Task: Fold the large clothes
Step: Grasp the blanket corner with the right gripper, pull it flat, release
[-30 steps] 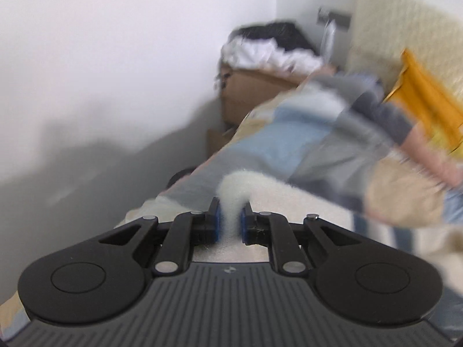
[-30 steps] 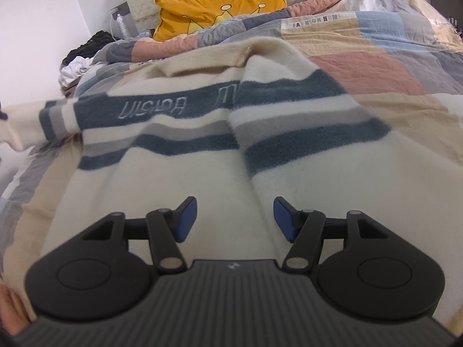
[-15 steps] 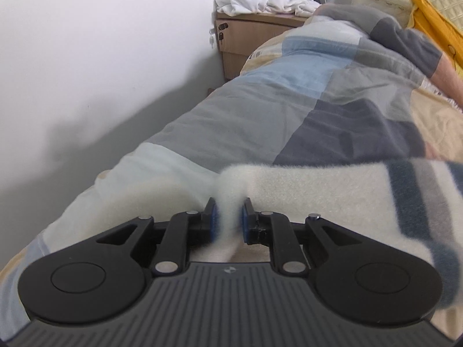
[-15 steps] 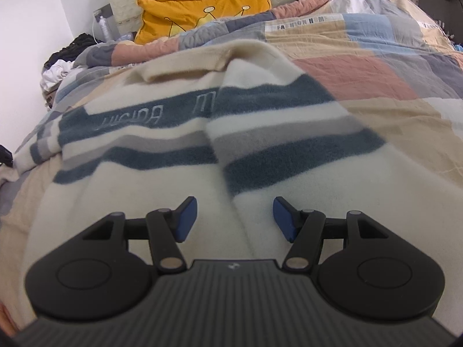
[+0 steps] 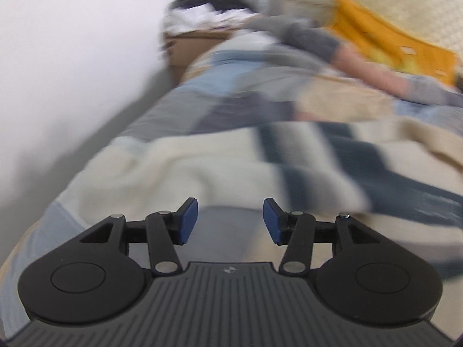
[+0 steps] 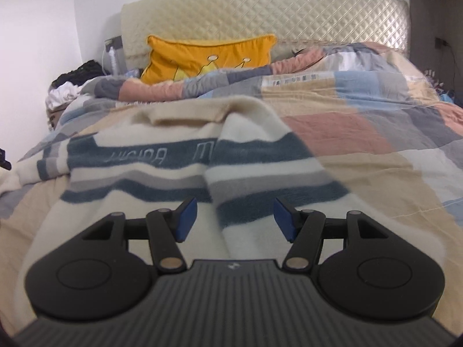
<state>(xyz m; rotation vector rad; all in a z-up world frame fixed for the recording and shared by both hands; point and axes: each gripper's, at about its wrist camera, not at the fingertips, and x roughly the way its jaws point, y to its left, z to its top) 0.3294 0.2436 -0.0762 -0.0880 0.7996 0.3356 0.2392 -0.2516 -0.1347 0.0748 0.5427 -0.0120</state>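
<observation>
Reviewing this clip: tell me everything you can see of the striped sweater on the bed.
The striped sweater is a large cream knit of fuzzy, fleece-like fabric, crossed by dark blue and grey bands, with stitched lettering on the widest blue band. It lies spread on the patchwork quilt, its right side folded over the body so that a seam runs down the middle. Its left sleeve trails outward toward the bed's edge. Neither open claw pinches it: the left claw has just opened, and the right claw hovers over its lower part.

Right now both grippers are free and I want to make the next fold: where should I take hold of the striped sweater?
Probably the cream sleeve end of the striped sweater, which lies spread off its left side on the quilt. Come in from the left with the left gripper, fingers open; the thin, flat edge pinches easily.
</observation>
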